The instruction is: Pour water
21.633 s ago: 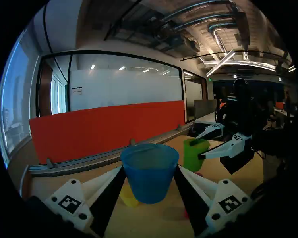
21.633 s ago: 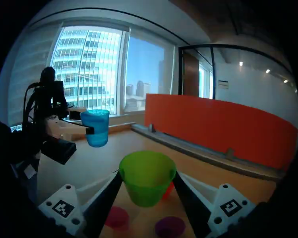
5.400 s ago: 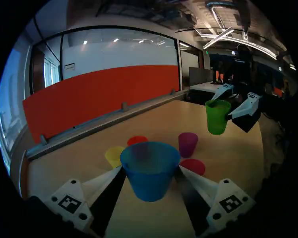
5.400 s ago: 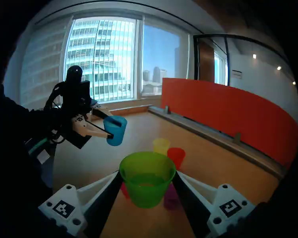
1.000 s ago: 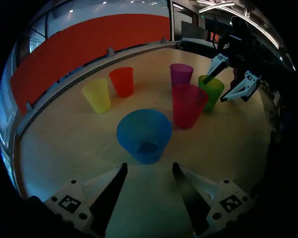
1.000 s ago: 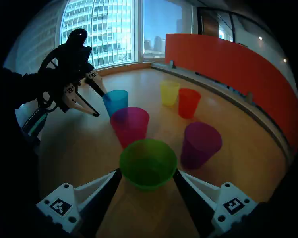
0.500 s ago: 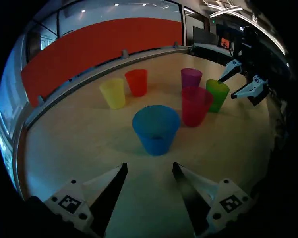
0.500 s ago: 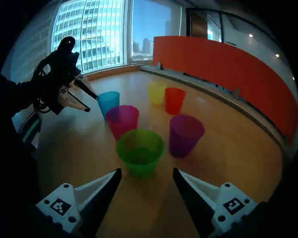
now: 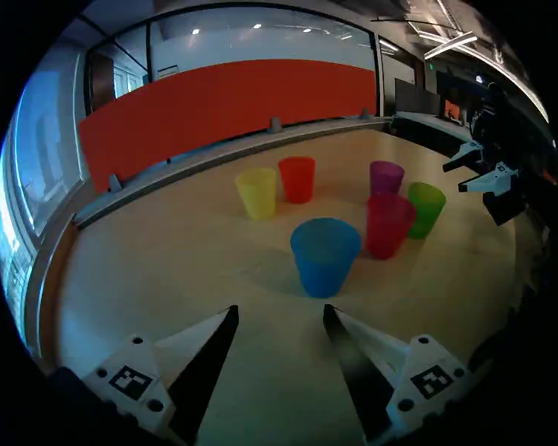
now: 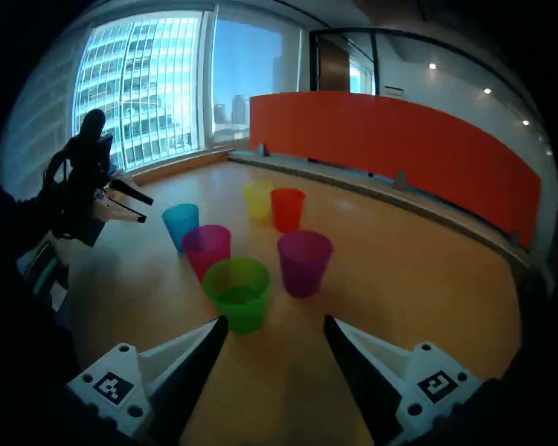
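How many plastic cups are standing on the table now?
6. The yellow cup and red cup stand at the back; the purple cup, green cup, pink cup and blue cup stand nearer. None seems hidden.

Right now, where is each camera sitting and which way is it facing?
Left gripper view: rides the left gripper, open jaws at the bottom, facing across the table past the blue cup to the orange partition; right gripper far right.
Right gripper view: rides the right gripper, open jaws at the bottom, facing the green cup and windows; left gripper and dark sleeve at left.
Shared: table, partition, the cluster of cups.
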